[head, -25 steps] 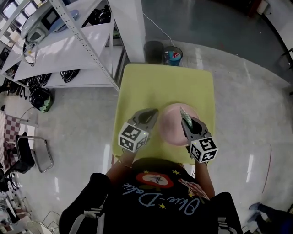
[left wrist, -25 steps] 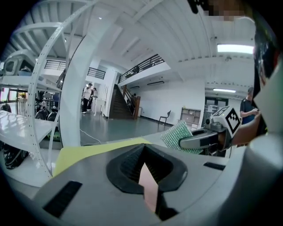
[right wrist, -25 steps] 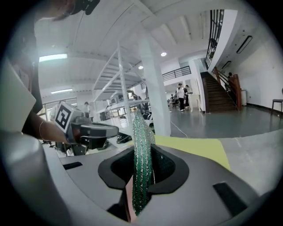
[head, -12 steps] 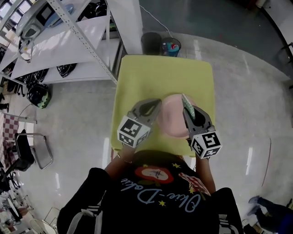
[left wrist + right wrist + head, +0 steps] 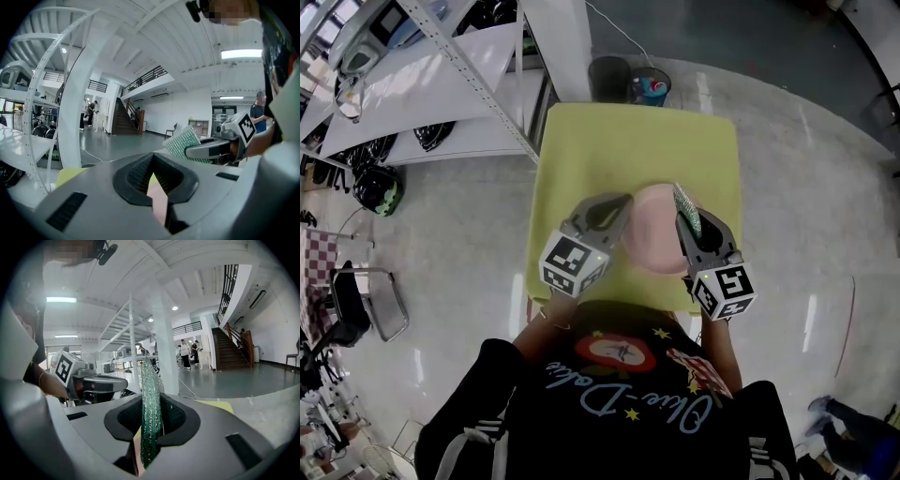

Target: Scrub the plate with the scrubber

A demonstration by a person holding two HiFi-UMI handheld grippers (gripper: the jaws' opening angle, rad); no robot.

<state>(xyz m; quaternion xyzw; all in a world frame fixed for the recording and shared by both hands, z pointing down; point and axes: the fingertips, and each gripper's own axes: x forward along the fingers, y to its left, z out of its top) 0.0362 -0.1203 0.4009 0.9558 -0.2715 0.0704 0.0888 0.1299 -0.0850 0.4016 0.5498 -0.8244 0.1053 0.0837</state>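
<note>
open industrial hall, metal shelving, staircase, polished floor

In the head view, a glossy pale-grey floor spreads all round a square table under a yellow-green cover at the centre. A white square pillar rises at 12 o'clock, with two dark round bins just beside its foot. A white metal shelving rack fills 10 to 11 o'clock. A black metal-framed chair stands at 9 o'clock. The gripper views show plain white walls, a dark wooden staircase and a long bright ceiling lamp.
</note>
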